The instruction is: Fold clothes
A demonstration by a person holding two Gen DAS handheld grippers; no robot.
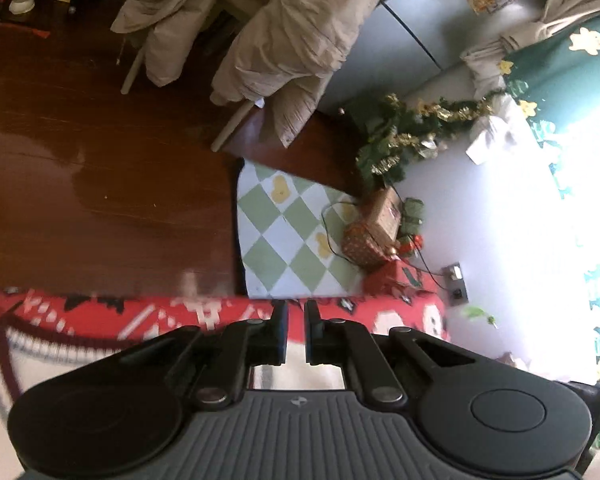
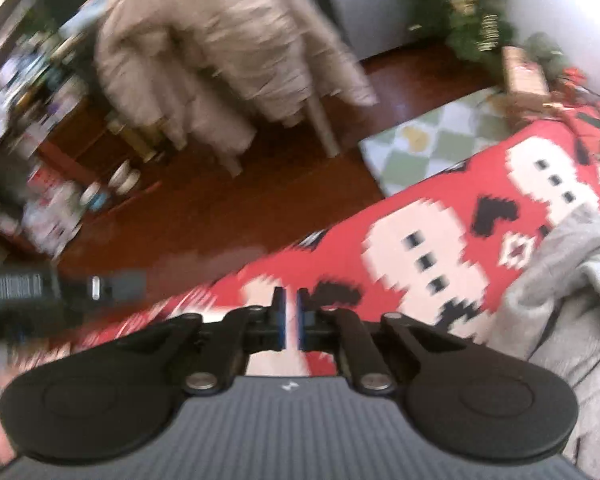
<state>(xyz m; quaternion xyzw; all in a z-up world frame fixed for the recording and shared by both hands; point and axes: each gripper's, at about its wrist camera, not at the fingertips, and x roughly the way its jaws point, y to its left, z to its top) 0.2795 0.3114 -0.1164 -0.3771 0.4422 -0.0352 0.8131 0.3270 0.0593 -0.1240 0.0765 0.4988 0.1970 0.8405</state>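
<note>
the left gripper [image 1: 296, 312] has its fingers nearly together, a thin gap between them and nothing in it; a cream garment with dark striped trim [image 1: 4, 360], cut off by the frame, lies under it on the red patterned cloth [image 1: 204, 312]. the right gripper [image 2: 291, 300], blurred, shows the same narrow empty gap over that cloth, a grey hoodie [image 2: 572, 304] at its right. beyond, a checked mat [image 1: 284, 236] and beige coat [image 1: 284, 40]. no writing is legible.

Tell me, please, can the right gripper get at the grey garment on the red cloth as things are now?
Probably yes. The grey garment lies uncovered on the red patterned cloth, just right of the right gripper, and nothing stands between them.
</note>
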